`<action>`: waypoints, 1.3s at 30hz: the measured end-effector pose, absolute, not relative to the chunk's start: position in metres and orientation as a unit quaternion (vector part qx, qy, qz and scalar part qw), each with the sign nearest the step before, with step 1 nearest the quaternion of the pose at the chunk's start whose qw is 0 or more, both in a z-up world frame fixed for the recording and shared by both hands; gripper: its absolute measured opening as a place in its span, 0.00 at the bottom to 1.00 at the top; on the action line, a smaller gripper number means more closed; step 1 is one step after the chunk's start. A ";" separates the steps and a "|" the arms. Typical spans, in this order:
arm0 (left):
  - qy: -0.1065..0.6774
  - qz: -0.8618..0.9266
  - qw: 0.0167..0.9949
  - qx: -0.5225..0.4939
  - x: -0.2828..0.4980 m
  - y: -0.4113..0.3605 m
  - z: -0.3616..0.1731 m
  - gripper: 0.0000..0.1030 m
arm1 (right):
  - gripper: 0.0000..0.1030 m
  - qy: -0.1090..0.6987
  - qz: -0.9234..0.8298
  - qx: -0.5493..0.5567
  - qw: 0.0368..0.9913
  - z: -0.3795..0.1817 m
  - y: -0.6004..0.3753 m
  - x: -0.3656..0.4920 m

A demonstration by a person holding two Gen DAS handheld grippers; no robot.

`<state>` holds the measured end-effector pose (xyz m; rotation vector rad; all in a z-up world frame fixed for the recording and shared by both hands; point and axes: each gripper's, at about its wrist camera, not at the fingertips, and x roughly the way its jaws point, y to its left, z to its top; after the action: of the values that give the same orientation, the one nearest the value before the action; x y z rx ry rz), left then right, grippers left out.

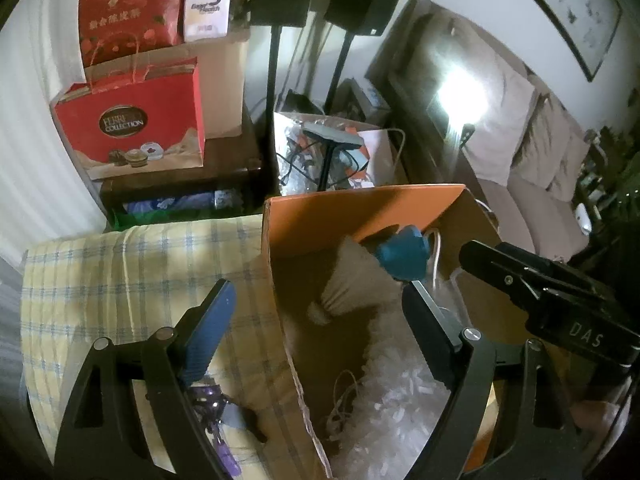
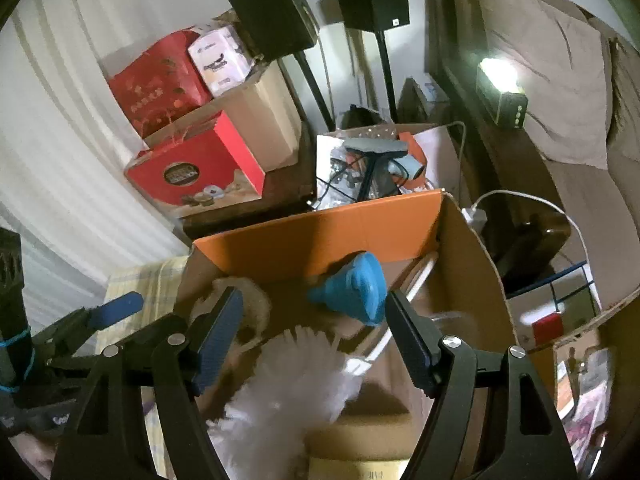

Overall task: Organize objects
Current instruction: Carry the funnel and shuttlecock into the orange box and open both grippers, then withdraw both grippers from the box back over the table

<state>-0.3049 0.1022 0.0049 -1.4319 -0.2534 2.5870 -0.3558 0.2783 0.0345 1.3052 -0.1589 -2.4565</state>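
Nearest, left gripper (image 1: 316,320) open, empty, straddling box (image 1: 360,208) wall. Purple item (image 1: 218,420) on plaid cloth (image 1: 120,272) beside box, seemingly not yet packed. Right gripper (image 2: 314,322) open, empty, over box. Inside already: white duster (image 2: 288,392), beige pouch (image 1: 352,280), blue item (image 2: 356,288), cord. Farther: red bags (image 1: 132,124), untouched. Judged: partly done.

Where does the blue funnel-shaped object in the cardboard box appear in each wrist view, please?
Left wrist: blue funnel-shaped object, right of centre, under the box's orange flap, just beyond the right fingertip.
Right wrist: centre, below the same flap.
Shared landmark: red Ferrero bag, upper left.
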 end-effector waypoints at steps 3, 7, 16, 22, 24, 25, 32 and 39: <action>-0.081 0.871 0.082 -0.478 -0.299 0.100 0.008 0.82 | 0.76 -0.052 -0.871 0.457 0.171 0.039 0.281 -0.350; -0.080 0.877 0.071 -0.469 -0.289 0.091 0.014 0.91 | 0.78 -0.049 -0.874 0.453 0.167 0.042 0.283 -0.344; -0.065 0.891 0.043 -0.448 -0.264 0.070 0.028 0.94 | 0.82 -0.043 -0.880 0.441 0.171 0.051 0.279 -0.323; -0.069 0.894 0.030 -0.441 -0.252 0.053 0.032 0.94 | 0.83 -0.010 -0.893 0.420 0.161 0.061 0.270 -0.306; -0.071 0.895 0.027 -0.439 -0.247 0.048 0.034 0.94 | 0.83 0.003 -0.899 0.409 0.158 0.065 0.265 -0.299; -0.071 0.896 0.027 -0.438 -0.244 0.047 0.035 0.94 | 0.83 0.008 -0.901 0.404 0.158 0.067 0.262 -0.296; -0.062 0.901 0.021 -0.430 -0.220 0.032 0.045 0.94 | 0.83 0.029 -0.904 0.392 0.168 0.072 0.245 -0.274; -0.063 0.905 0.013 -0.420 -0.187 0.001 0.051 0.94 | 0.83 0.040 -0.898 0.390 0.201 0.074 0.221 -0.245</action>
<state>-0.1870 0.0012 0.0511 -1.3074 -0.1967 2.8201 -0.2453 0.2208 0.0745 1.0898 0.1105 -2.5071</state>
